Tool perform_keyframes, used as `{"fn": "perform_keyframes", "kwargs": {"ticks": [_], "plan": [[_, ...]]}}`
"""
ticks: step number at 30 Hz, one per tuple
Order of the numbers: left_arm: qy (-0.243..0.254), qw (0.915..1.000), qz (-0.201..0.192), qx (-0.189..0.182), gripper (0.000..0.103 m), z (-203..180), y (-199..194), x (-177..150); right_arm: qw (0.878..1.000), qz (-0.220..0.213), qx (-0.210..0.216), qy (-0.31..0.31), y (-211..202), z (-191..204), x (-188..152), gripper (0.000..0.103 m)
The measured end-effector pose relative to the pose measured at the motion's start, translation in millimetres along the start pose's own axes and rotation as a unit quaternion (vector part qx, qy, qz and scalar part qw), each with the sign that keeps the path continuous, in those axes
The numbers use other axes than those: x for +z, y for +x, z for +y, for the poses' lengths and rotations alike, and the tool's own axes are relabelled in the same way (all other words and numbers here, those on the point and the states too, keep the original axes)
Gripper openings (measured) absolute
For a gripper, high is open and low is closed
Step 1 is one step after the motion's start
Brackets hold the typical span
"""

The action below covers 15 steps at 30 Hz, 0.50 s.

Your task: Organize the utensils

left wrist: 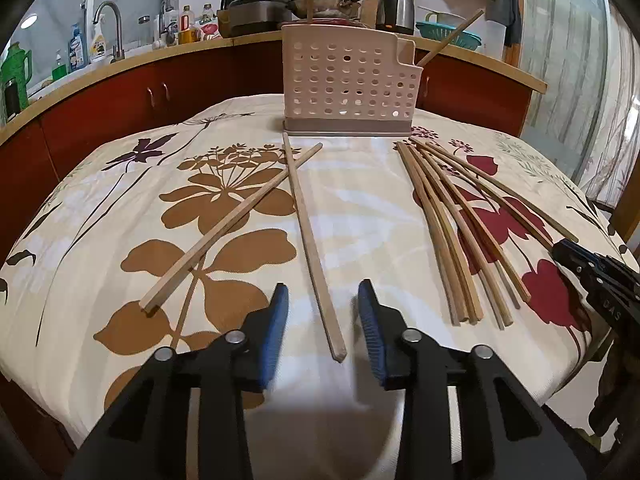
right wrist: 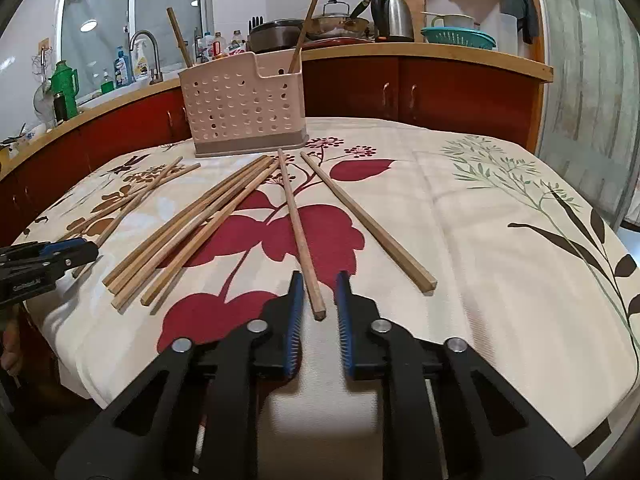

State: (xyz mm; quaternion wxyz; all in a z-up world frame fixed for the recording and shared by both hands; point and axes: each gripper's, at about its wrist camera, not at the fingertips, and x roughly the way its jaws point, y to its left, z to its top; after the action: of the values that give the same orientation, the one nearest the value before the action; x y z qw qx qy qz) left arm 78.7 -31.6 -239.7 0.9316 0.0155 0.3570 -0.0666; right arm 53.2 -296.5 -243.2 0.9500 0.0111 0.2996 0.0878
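Wooden chopsticks lie on a flower-print tablecloth [left wrist: 100, 216]. In the left wrist view my left gripper [left wrist: 322, 294] stands open around the near end of one chopstick [left wrist: 308, 232], with a gap on each side. Another chopstick [left wrist: 236, 220] lies to its left and a bundle [left wrist: 460, 232] to its right. In the right wrist view my right gripper [right wrist: 319, 278] straddles the near end of a chopstick [right wrist: 298, 232], its pads close beside it but not pressing. A perforated pink holder [left wrist: 348, 80] [right wrist: 244, 108] stands at the table's far side with two chopsticks [right wrist: 178, 40] upright in it.
A single chopstick [right wrist: 368, 220] lies right of my right gripper, and the bundle [right wrist: 192, 232] lies to its left. Behind the table runs a red counter [right wrist: 440, 88] with a kettle [right wrist: 392, 16], pans, bottles and a tap. The other gripper shows at each view's edge.
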Motion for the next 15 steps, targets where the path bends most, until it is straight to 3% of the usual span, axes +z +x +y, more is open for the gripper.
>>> {"fn": "perform_keyframes", "kwargs": {"ticks": [9, 15], "plan": [[0.022, 0.9997, -0.009, 0.011, 0.012, -8.3, -7.1, -8.9, 1.0, -0.003, -0.003, -0.002, -0.7, -1.0, -0.9, 0.01], [0.03, 0.9993, -0.01, 0.017, 0.009, -9.9, -7.9, -10.1, 1.0, -0.004, -0.004, -0.002, -1.3, -0.7, -1.0, 0.009]]}}
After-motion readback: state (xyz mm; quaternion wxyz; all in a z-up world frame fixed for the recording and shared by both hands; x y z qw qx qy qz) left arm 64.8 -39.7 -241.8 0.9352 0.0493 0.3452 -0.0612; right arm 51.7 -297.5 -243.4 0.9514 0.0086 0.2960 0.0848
